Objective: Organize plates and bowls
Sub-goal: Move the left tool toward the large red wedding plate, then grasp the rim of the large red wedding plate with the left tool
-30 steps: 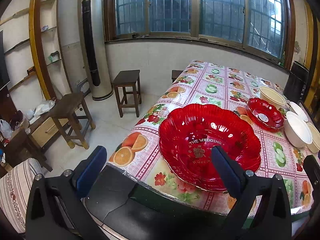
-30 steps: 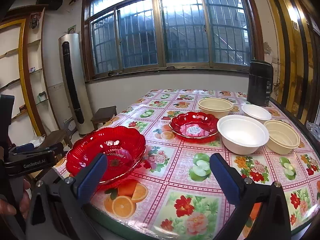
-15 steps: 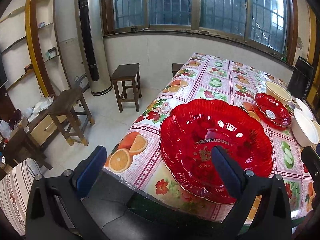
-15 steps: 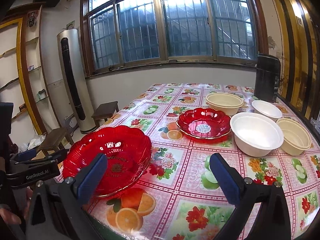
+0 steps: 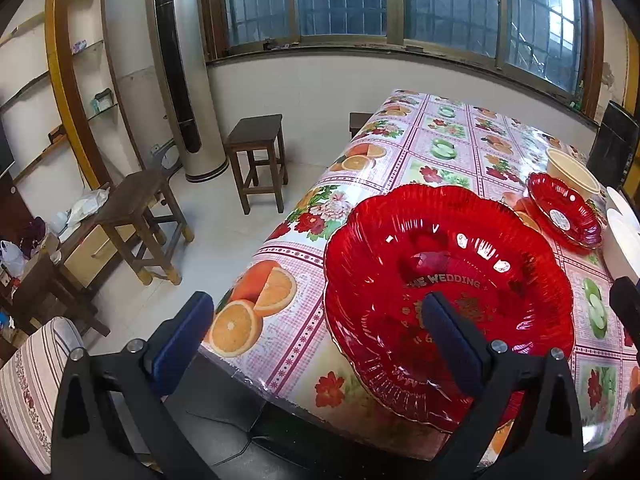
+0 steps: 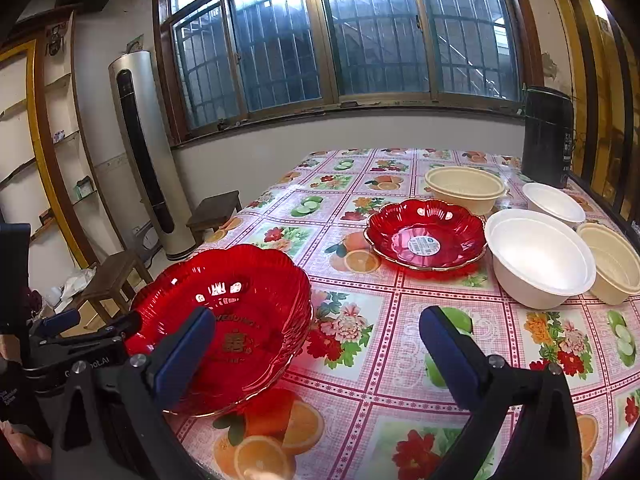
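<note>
A large red scalloped plate (image 5: 448, 292) with gold lettering lies at the table's near left corner. My left gripper (image 5: 316, 340) is open, and the plate's near-left rim lies between its fingers, the right finger over the plate's well. My right gripper (image 6: 316, 356) is open above the tablecloth just right of that plate (image 6: 232, 320), holding nothing. Farther back sit a small red plate (image 6: 426, 236), a big white bowl (image 6: 540, 256), a small white bowl (image 6: 554, 202) and two cream bowls (image 6: 464, 188) (image 6: 612, 260). The left gripper (image 6: 92, 326) shows at the plate's left rim.
A black canister (image 6: 546, 136) stands at the table's far right. Wooden stools (image 5: 256, 156) (image 5: 136, 216) and a tall tower air conditioner (image 5: 180, 68) stand on the floor left of the table (image 5: 360, 160). A striped cushion (image 5: 24, 380) lies at lower left.
Both grippers have come forward and closer to the table, so the large red plate looms bigger. Each stays open and nothing has been taken hold of.
</note>
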